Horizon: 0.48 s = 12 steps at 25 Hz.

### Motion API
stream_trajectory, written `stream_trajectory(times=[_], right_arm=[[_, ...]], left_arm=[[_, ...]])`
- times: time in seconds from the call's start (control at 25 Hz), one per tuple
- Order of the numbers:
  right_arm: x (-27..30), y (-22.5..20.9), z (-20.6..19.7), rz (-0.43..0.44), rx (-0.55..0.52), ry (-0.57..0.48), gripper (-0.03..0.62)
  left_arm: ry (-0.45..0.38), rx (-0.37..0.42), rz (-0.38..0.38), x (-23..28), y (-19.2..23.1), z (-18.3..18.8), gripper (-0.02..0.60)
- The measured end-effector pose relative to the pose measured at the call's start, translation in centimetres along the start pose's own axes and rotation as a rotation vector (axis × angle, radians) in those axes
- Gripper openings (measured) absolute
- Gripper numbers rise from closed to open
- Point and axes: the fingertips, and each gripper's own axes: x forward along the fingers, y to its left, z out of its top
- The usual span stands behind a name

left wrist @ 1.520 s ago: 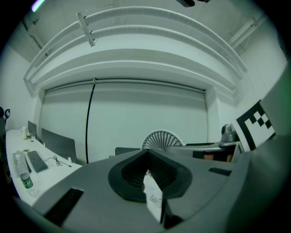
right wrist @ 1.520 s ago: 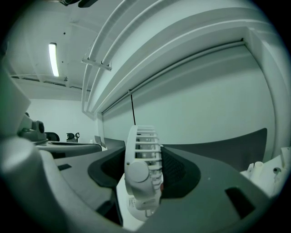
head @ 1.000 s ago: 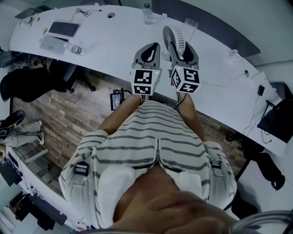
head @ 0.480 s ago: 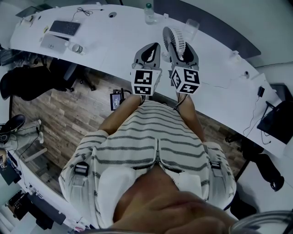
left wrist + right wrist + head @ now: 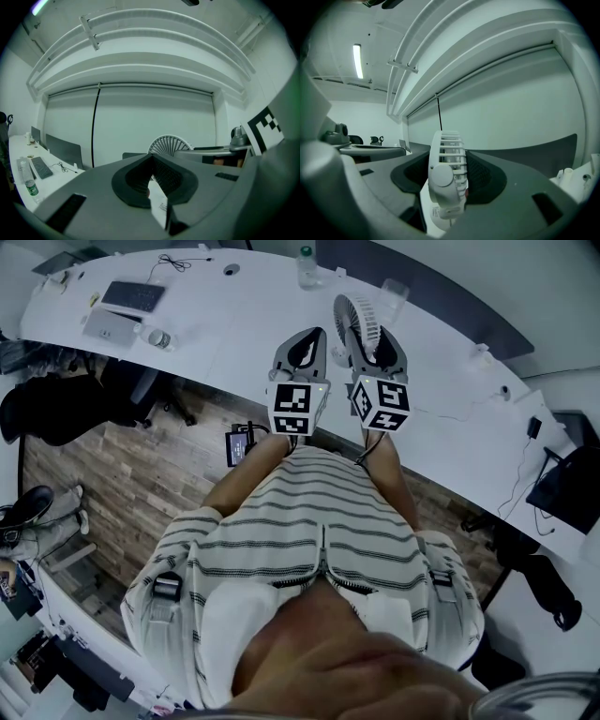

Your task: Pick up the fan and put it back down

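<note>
Right claw (image 5: 372, 337) grips the upright fan (image 5: 354, 317) over the table (image 5: 234, 324), left claw (image 5: 307, 345) closed empty beside

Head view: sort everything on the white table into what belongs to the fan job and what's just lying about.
Job in hand: fan, clamped between the jaws of the right gripper; left gripper beside it, holding nothing.

Lying about: keyboard, upright bottle, clear cup, loose cable.

The person wears a short-sleeved white shirt (image 5: 309, 512) with thin dark stripes. The left gripper (image 5: 312, 338) and right gripper (image 5: 373, 334) are grey shells with black inner pads (image 5: 136, 183) (each carries a cube (image 5: 292, 409) of black-and-white square markers).
</note>
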Motion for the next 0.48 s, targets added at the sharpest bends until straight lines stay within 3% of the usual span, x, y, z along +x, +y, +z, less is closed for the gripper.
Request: stream_trajectory(times=[0.48], right_arm=[[-0.13,-0.55,-0.05,0.000,-0.011,0.010,0.225]], left_arm=[[0.006,-0.025,0.007,-0.23,0.10,-0.41,0.006]])
